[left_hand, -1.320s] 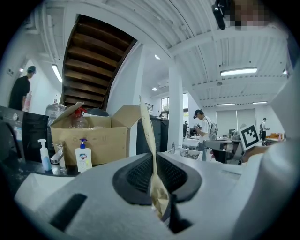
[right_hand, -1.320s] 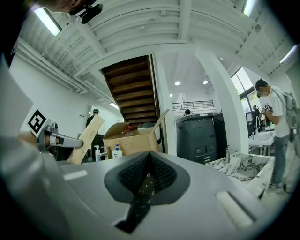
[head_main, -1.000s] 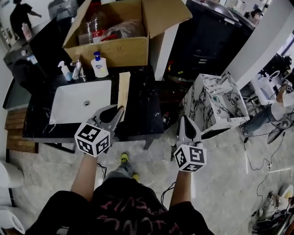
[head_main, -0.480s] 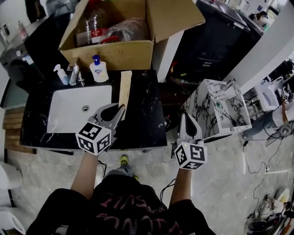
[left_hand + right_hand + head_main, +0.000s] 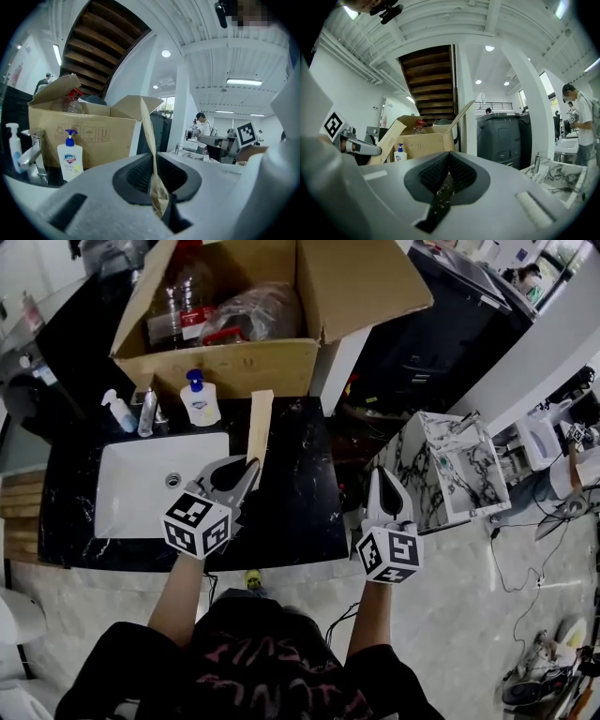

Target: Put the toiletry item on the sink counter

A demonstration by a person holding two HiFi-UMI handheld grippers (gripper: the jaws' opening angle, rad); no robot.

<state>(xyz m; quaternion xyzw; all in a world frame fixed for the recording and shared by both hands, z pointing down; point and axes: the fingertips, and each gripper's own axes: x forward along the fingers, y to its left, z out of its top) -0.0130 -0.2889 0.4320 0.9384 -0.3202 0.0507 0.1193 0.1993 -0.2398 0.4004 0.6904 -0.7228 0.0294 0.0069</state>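
A long, flat, light-brown packet (image 5: 257,427) is gripped at its near end by the left tongs (image 5: 246,468). It is held over the black stone desk (image 5: 300,502), just right of the white sink (image 5: 131,493). The right tongs (image 5: 377,479) are closed, with nothing inside.

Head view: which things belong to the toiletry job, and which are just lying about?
Job: flat tan pack, clamped in left gripper; black sink counter.
Lying about: cardboard box, soap pump bottle, small spray bottle, marble cabinet; right gripper shut, empty.
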